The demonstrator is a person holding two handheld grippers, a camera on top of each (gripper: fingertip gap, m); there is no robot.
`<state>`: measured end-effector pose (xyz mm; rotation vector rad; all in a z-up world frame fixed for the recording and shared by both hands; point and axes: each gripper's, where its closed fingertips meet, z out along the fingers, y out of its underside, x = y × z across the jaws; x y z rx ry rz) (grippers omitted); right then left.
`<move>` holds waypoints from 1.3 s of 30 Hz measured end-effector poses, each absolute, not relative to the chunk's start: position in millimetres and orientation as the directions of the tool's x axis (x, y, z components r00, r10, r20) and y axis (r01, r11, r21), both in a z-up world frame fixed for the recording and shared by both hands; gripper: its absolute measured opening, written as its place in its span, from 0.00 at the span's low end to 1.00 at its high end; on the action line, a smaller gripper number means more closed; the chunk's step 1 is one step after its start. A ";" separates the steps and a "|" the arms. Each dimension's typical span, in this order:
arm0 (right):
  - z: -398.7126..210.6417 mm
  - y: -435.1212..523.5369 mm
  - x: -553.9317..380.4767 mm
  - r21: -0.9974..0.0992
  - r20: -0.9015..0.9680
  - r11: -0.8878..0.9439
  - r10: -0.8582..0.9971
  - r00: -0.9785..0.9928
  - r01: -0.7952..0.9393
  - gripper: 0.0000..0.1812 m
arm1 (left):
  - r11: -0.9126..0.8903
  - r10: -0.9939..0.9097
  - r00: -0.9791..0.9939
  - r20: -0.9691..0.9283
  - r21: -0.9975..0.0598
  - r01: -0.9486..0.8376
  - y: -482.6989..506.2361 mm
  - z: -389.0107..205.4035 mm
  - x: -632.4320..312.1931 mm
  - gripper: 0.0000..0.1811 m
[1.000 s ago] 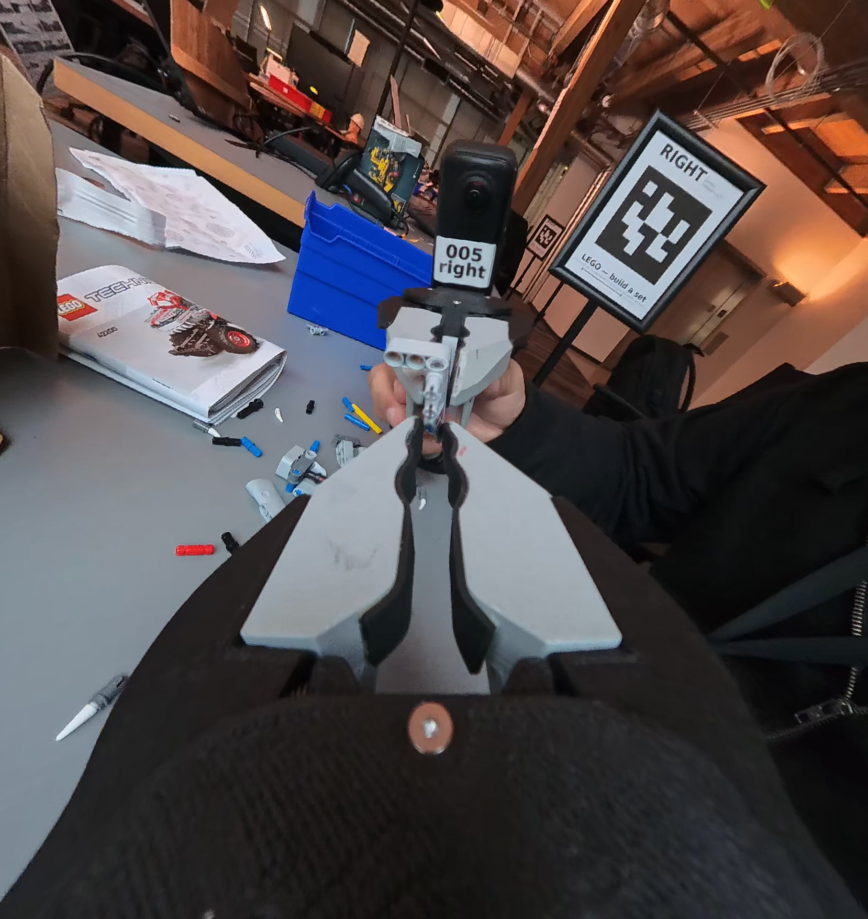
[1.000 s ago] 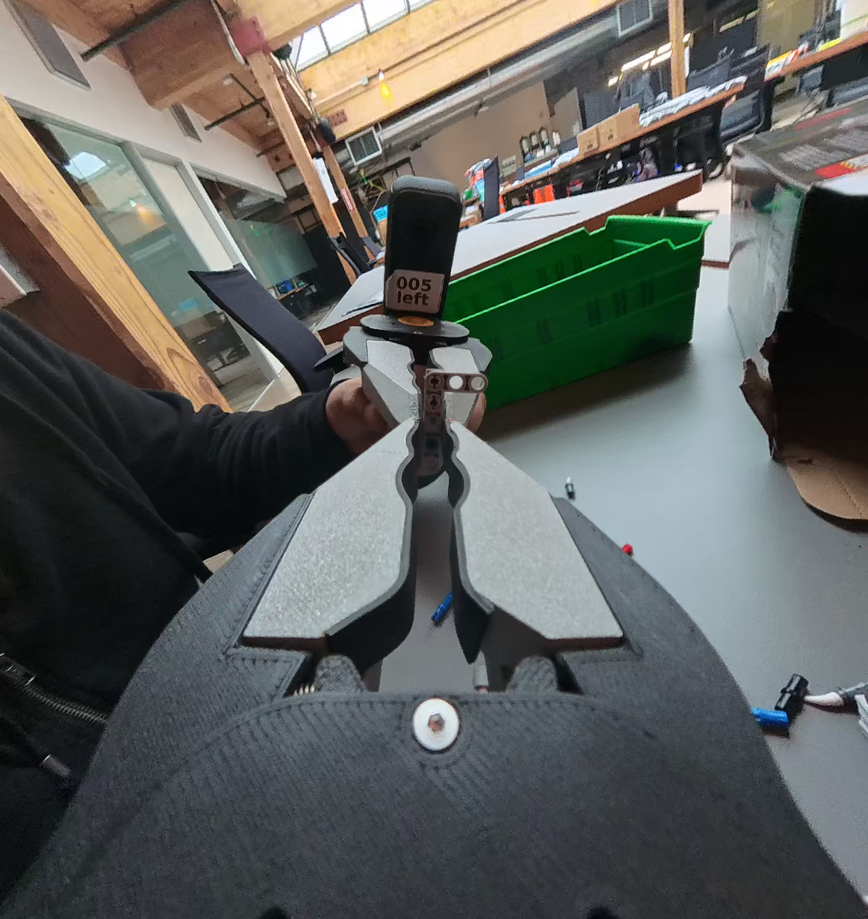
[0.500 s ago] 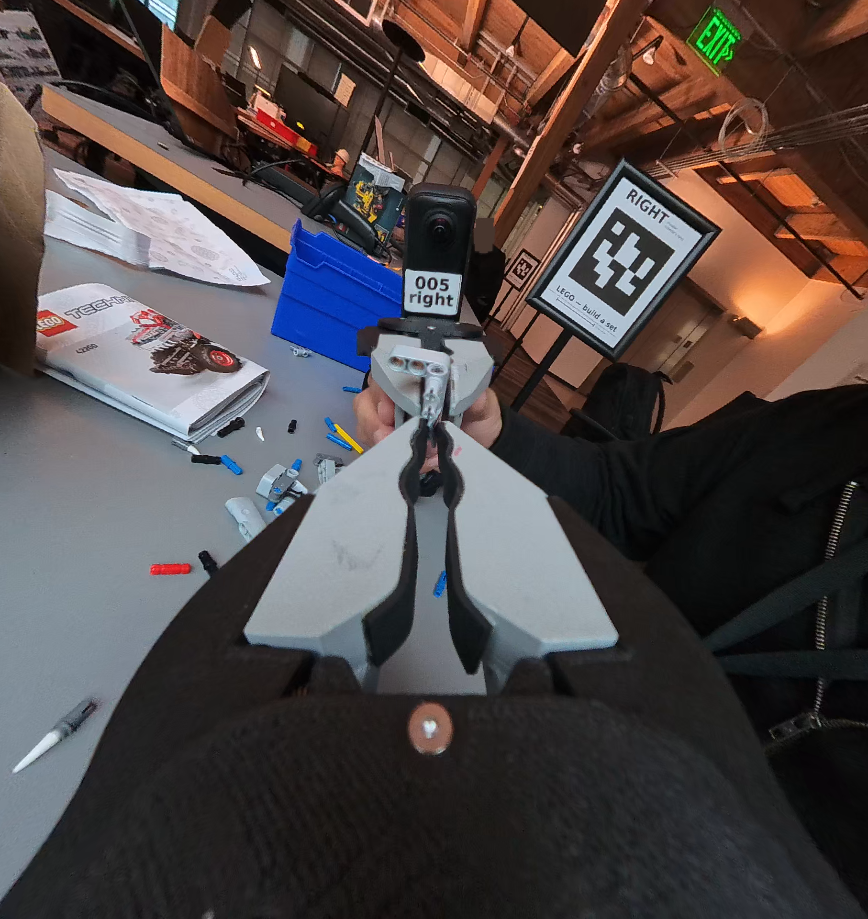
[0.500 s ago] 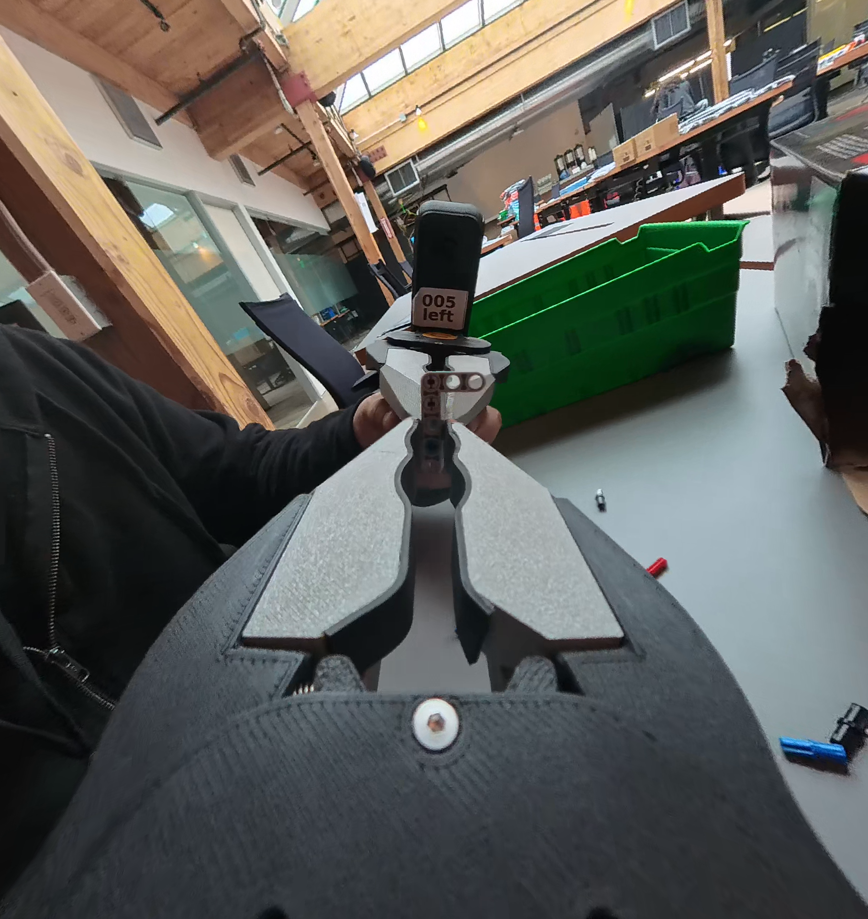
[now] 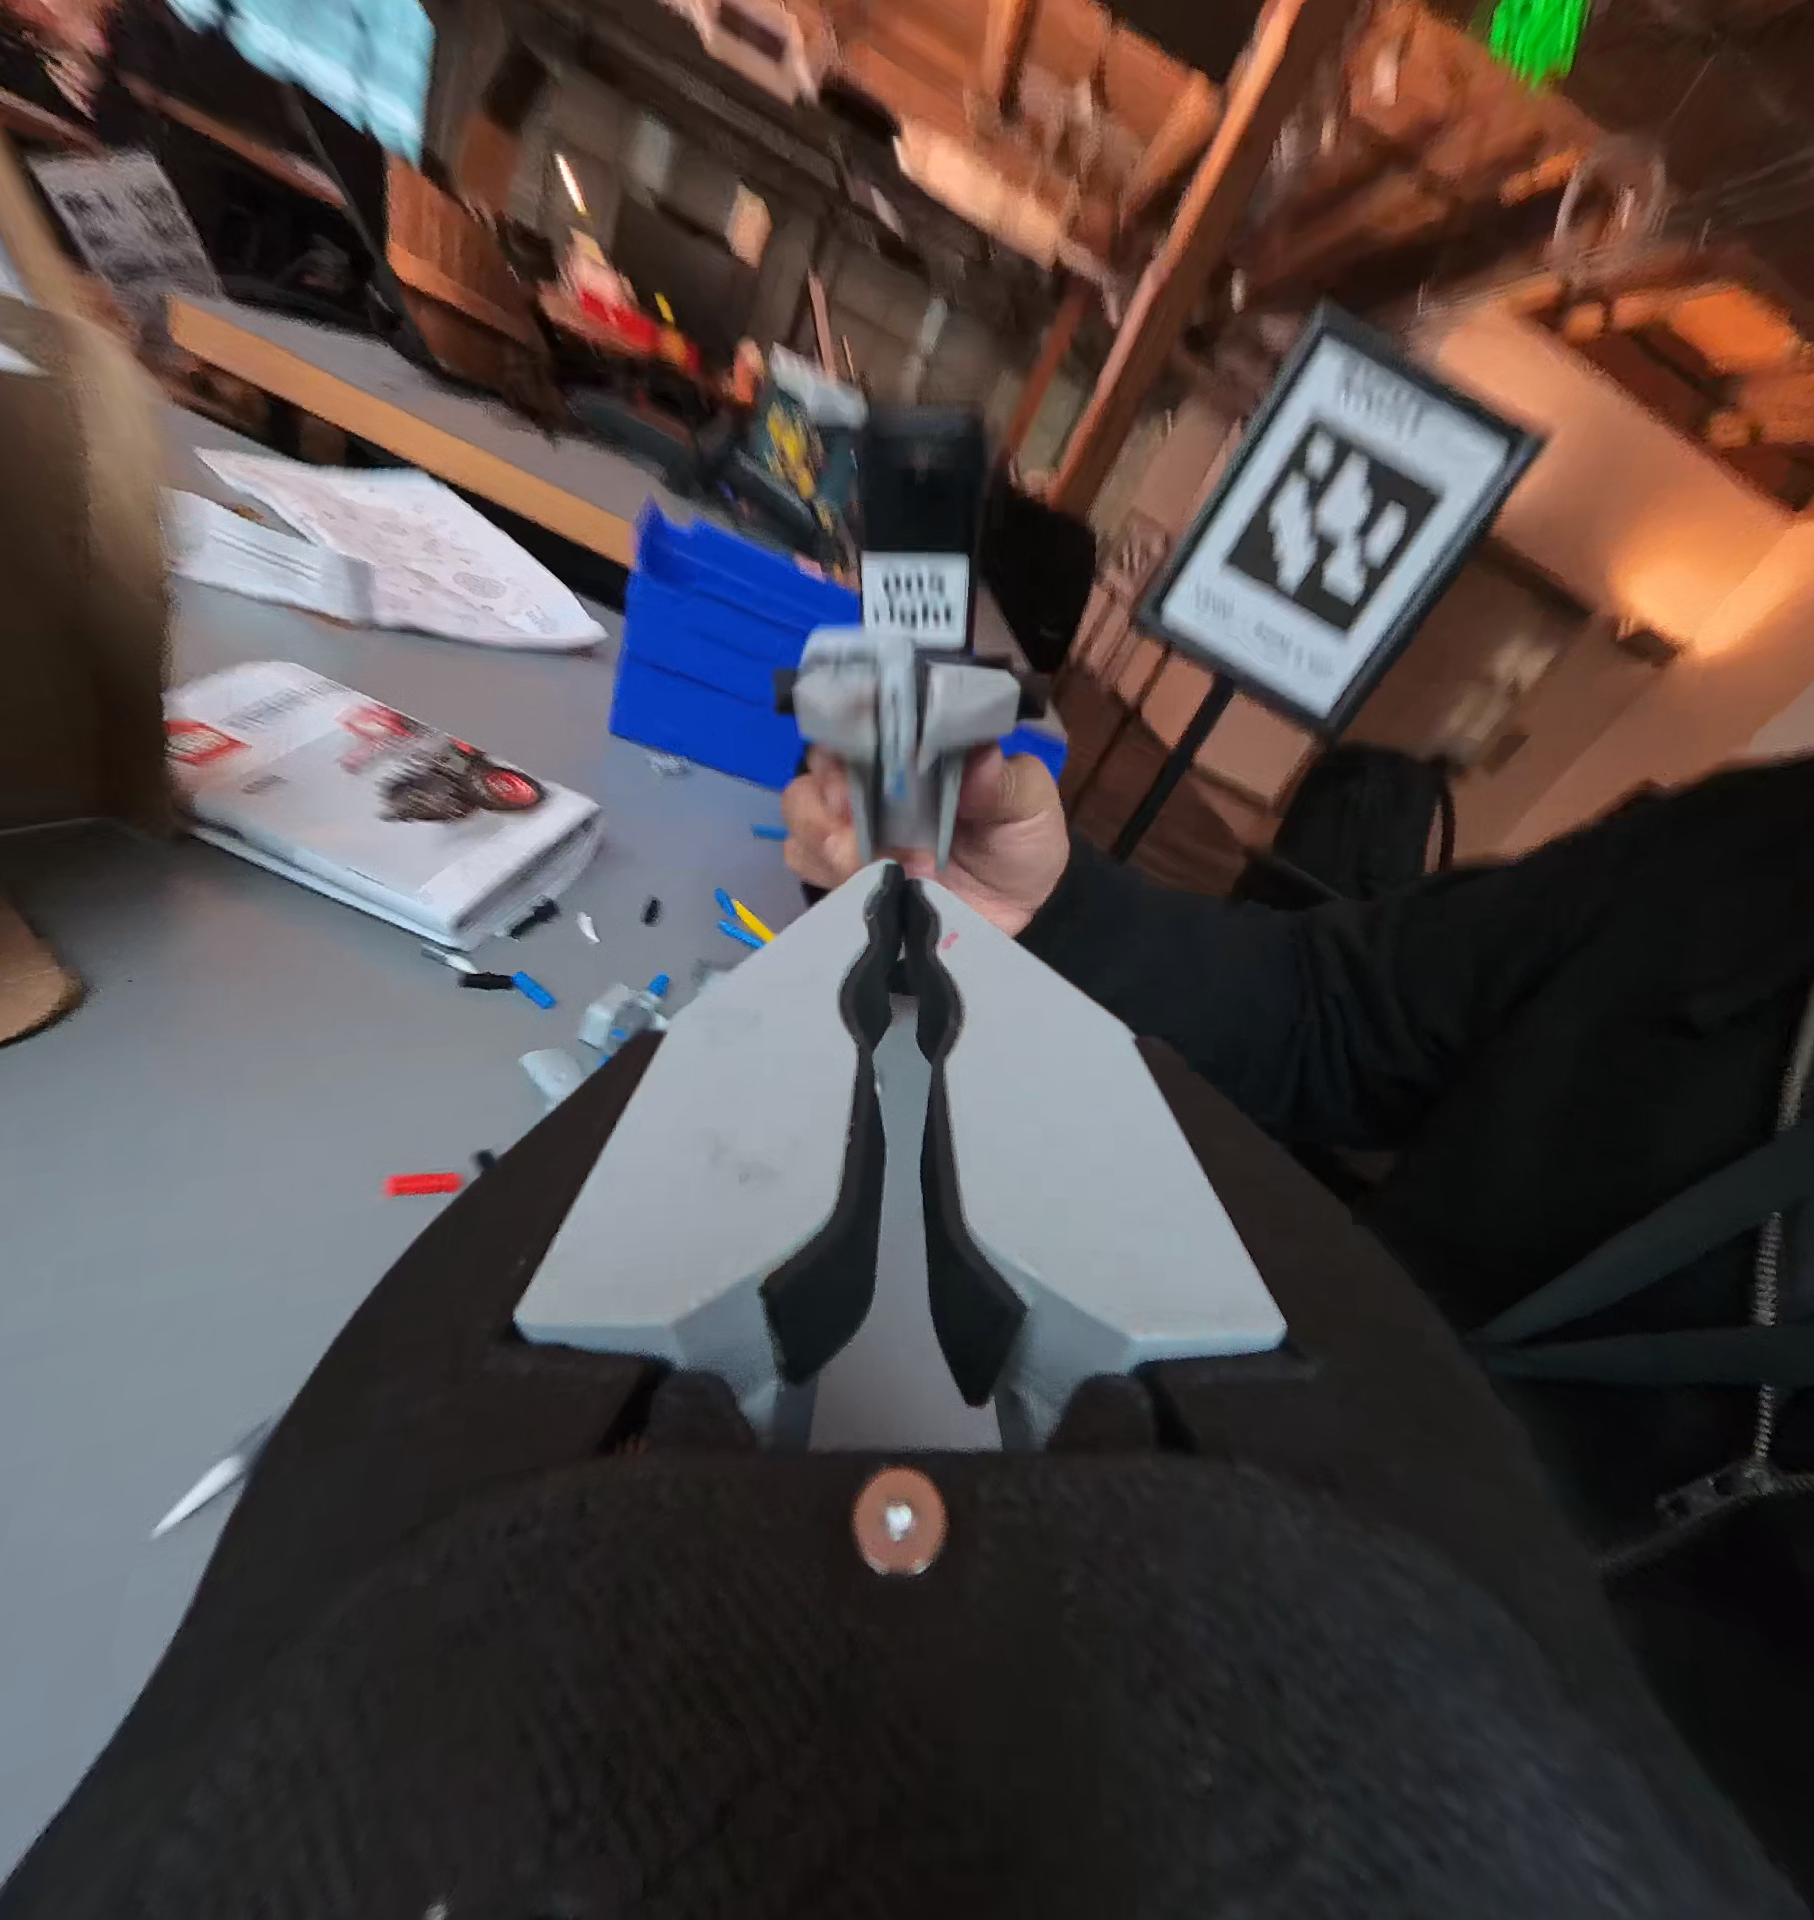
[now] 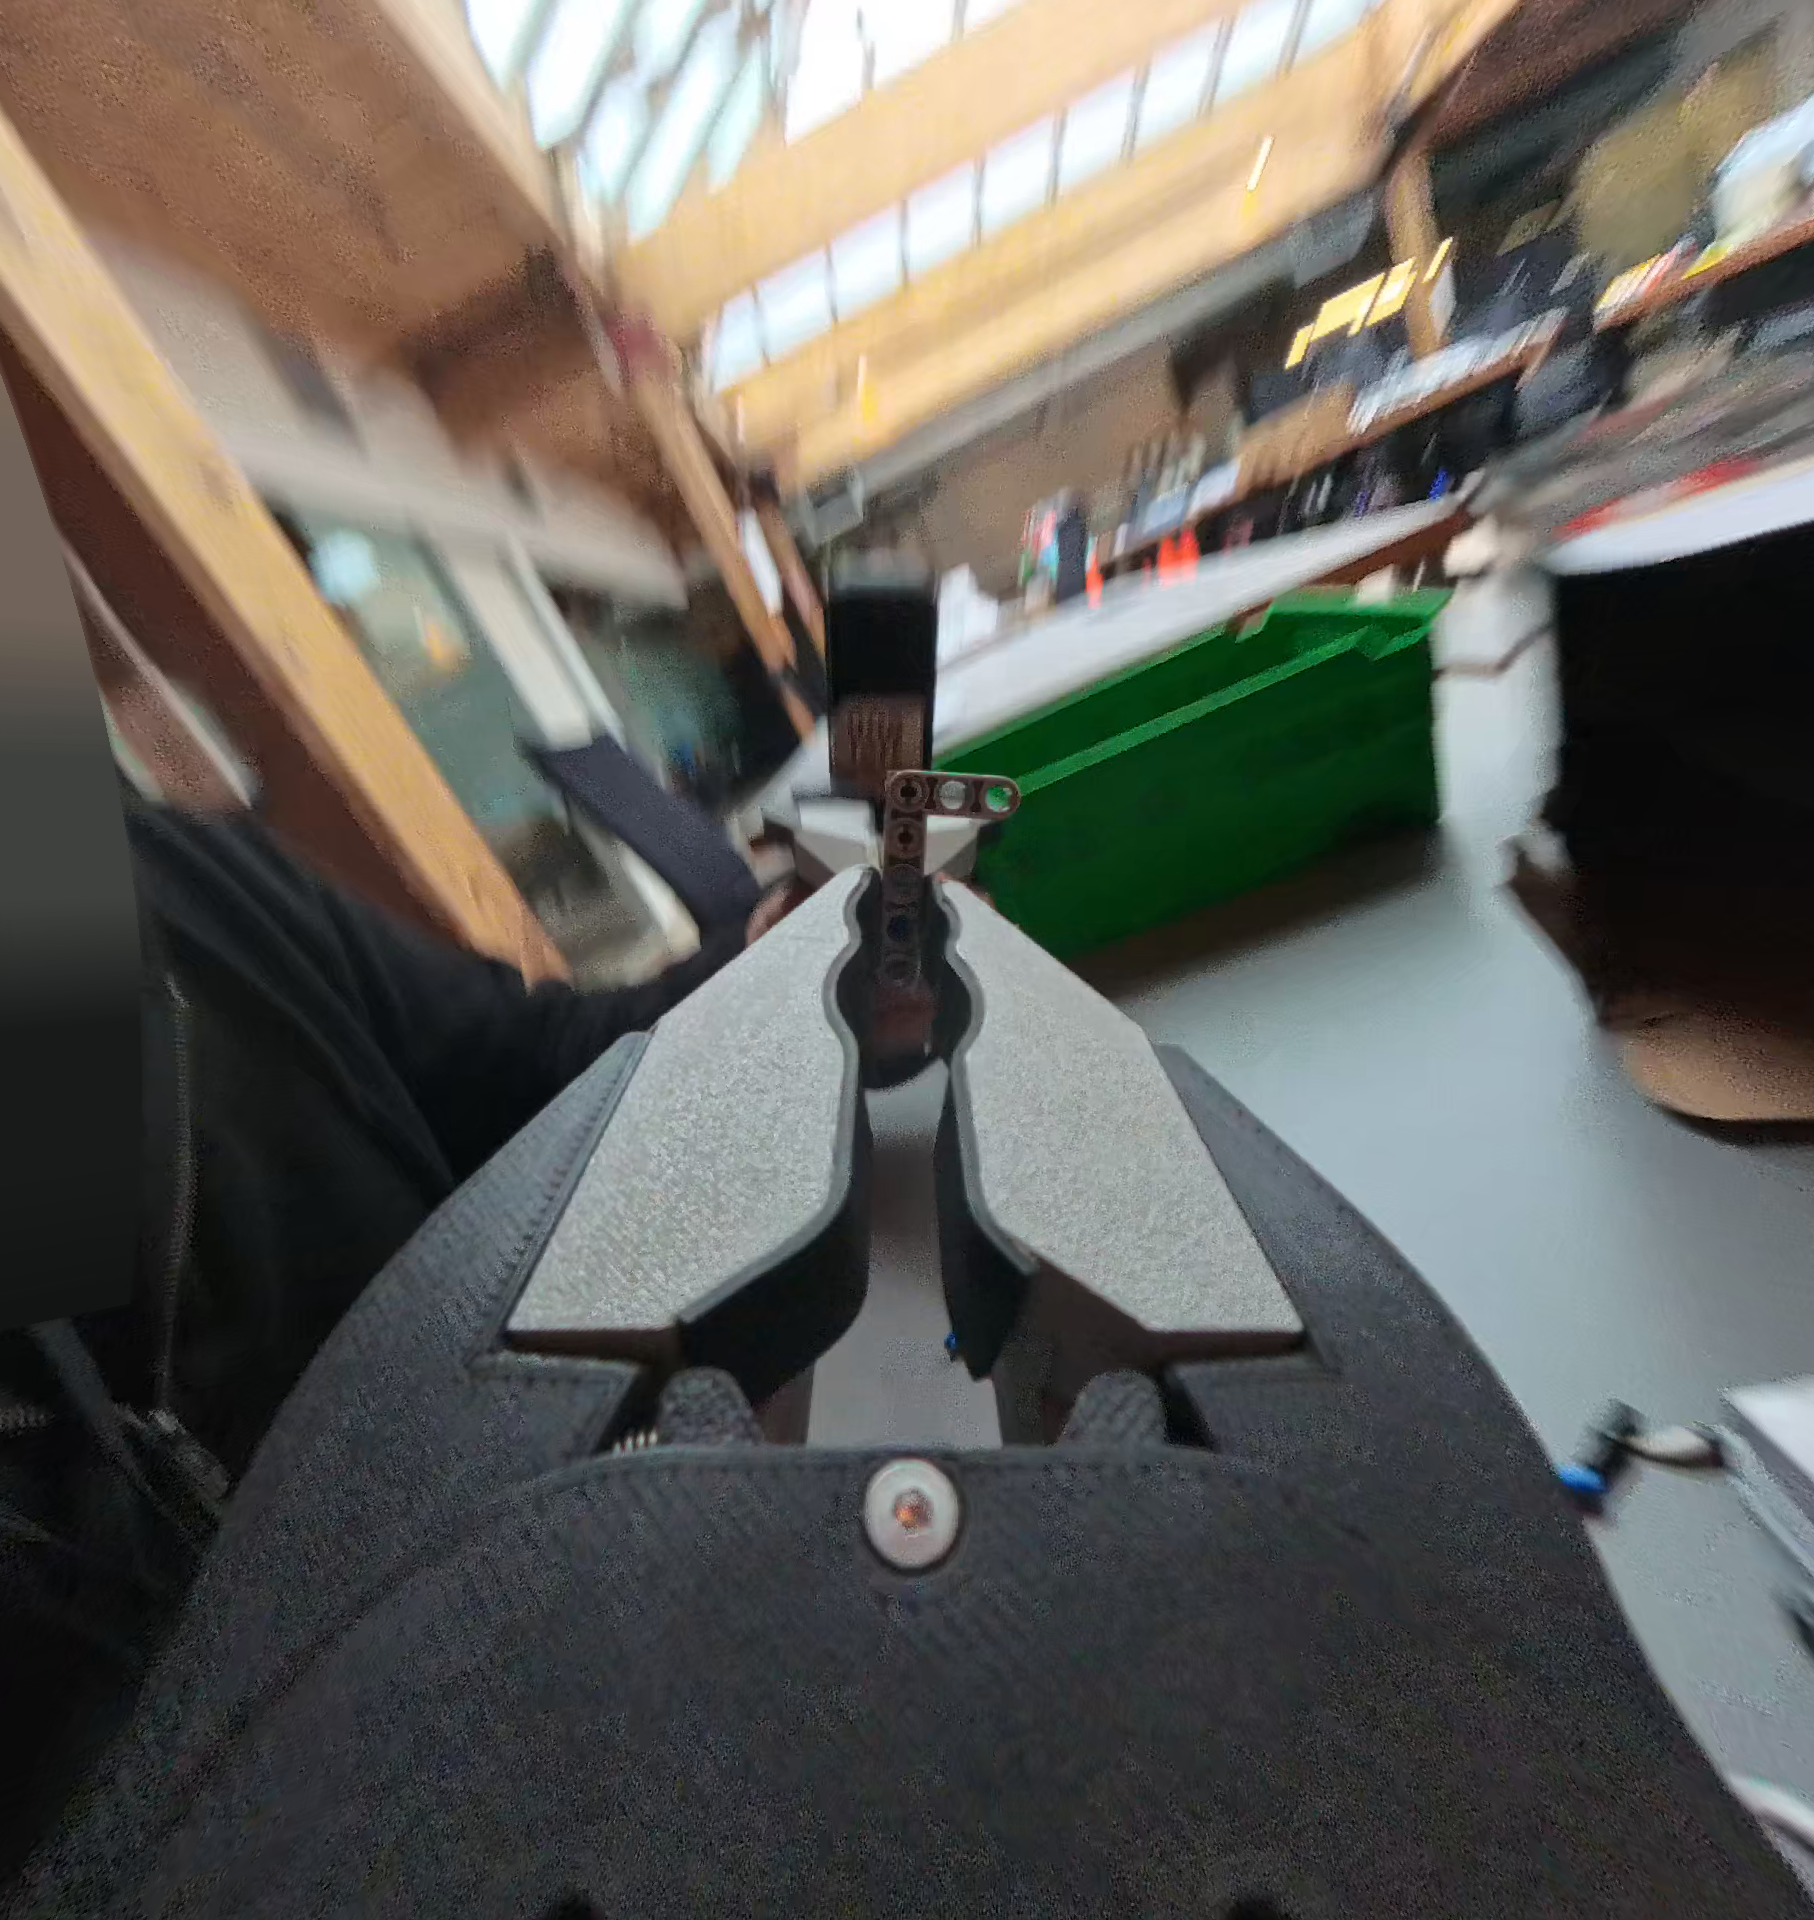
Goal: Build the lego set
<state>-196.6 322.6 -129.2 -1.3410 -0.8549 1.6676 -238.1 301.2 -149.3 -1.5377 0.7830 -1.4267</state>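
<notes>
The right gripper (image 6: 903,896) had its jaws closed on a grey L-shaped beam (image 6: 911,831), whose long arm ran down between the fingertips while the short arm stuck out to the right above them. The left gripper (image 5: 899,883) had its jaws pressed tip to tip, with nothing visible between them. Both views were blurred. The two grippers faced each other above the table (image 5: 207,1143), close but apart. Loose parts lay on the table beside the left gripper, among them a red pin (image 5: 423,1183), blue pins (image 5: 535,990) and a small grey assembly (image 5: 617,1013). A booklet (image 5: 363,790) lay farther left, and a blue bin (image 5: 716,665) stood behind it. A green bin (image 6: 1215,758) stood beyond the right gripper.
</notes>
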 end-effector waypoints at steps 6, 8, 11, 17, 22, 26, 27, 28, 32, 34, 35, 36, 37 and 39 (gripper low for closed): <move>-124.7 340.9 -174.0 -0.887 -0.406 -0.405 0.913 -0.041 -0.220 0.02 | -0.444 -0.880 0.120 0.459 -0.886 0.135 304.2 -142.6 -235.2 0.00; -129.7 331.7 -186.0 -0.898 -0.399 -0.404 0.915 -0.068 -0.171 0.02 | -0.397 -0.900 0.171 0.400 -0.916 0.053 303.1 -151.3 -226.3 0.00; -133.3 326.9 -194.0 -0.896 -0.408 -0.416 0.909 -0.081 -0.155 0.02 | -0.415 -0.889 0.190 0.416 -0.909 0.045 305.3 -157.8 -224.9 0.00; -142.7 317.5 -211.2 -0.900 -0.414 -0.423 0.905 -0.098 -0.109 0.02 | -0.491 -0.857 0.137 0.497 -0.868 0.075 306.8 -159.7 -217.8 0.11; -153.3 310.2 -222.4 -0.893 -0.436 -0.446 0.891 -0.125 -0.062 0.02 | -0.520 -0.842 0.097 0.531 -0.846 0.120 306.6 -154.1 -217.3 0.08; -153.0 309.2 -226.7 -0.882 -0.454 -0.466 0.881 -0.133 -0.073 0.02 | -0.523 -0.837 0.108 0.536 -0.842 0.130 308.9 -155.4 -220.4 0.03; -153.0 308.6 -227.2 -0.881 -0.455 -0.467 0.880 -0.135 -0.072 0.02 | -0.514 -0.842 0.113 0.527 -0.848 0.125 308.2 -155.6 -220.7 0.03; -153.3 307.8 -227.7 -0.883 -0.453 -0.464 0.881 -0.136 -0.069 0.02 | -0.498 -0.851 0.124 0.510 -0.859 0.117 307.5 -156.2 -221.3 0.03; -153.9 302.5 -226.4 -0.906 -0.418 -0.424 0.899 -0.131 -0.015 0.02 | -0.509 -0.850 0.107 0.516 -0.857 0.085 301.4 -157.1 -221.5 0.02; -150.9 301.6 -222.6 -0.910 -0.407 -0.414 0.902 -0.142 -0.017 0.02 | -0.485 -0.865 0.105 0.490 -0.871 0.076 298.0 -155.4 -222.0 0.00; -149.7 300.2 -221.4 -0.907 -0.412 -0.420 0.898 -0.154 -0.018 0.02 | -0.480 -0.869 0.101 0.485 -0.874 0.068 295.6 -154.4 -220.6 0.00; -149.6 299.2 -220.7 -0.914 -0.398 -0.405 0.905 -0.150 -0.017 0.02 | -0.468 -0.875 0.108 0.472 -0.882 0.060 294.6 -153.7 -219.6 0.00; -150.3 298.8 -220.3 -0.925 -0.376 -0.381 0.916 -0.139 -0.007 0.02 | -0.452 -0.883 0.122 0.454 -0.891 0.043 294.4 -154.8 -219.1 0.00; -147.9 297.1 -220.1 -0.923 -0.378 -0.385 0.913 -0.153 -0.014 0.02 | -0.440 -0.889 0.118 0.442 -0.897 0.043 292.2 -152.9 -218.5 0.00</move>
